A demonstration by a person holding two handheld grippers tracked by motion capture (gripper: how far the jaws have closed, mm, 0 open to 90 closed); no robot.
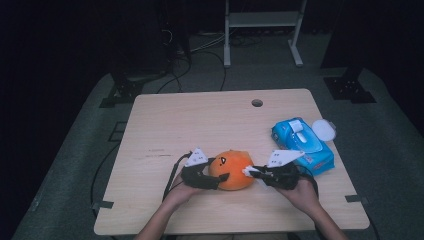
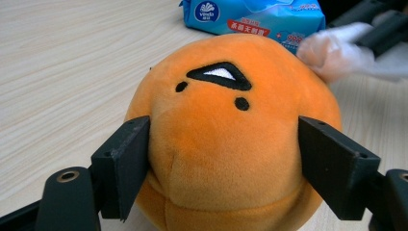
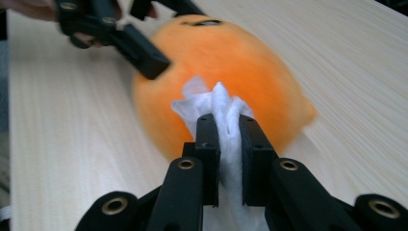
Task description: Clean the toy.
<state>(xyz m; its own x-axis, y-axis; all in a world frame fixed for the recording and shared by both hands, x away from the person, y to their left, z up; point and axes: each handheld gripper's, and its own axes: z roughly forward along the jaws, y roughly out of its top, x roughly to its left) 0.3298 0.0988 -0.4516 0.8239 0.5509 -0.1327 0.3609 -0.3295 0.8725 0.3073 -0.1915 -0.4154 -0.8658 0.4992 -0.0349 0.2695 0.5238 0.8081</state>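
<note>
An orange plush toy [image 1: 232, 169] with a stitched black face lies near the front middle of the wooden table [image 1: 210, 120]. My left gripper [image 1: 216, 175] is shut on the plush toy [image 2: 231, 139], one black jaw pressed into each flank. My right gripper [image 1: 251, 172] comes in from the right, shut on a bunched white wipe [image 3: 223, 113] that sticks out past its jaws and touches the plush toy [image 3: 231, 62]. That wipe [image 2: 334, 50] appears blurred at the toy's far side in the left gripper view.
A blue pack of wet wipes [image 1: 302, 145] lies at the table's right, with a round white lid [image 1: 324, 130] beside it. A cable hole [image 1: 257, 103] sits near the far edge. A white rack [image 1: 262, 30] stands on the floor beyond.
</note>
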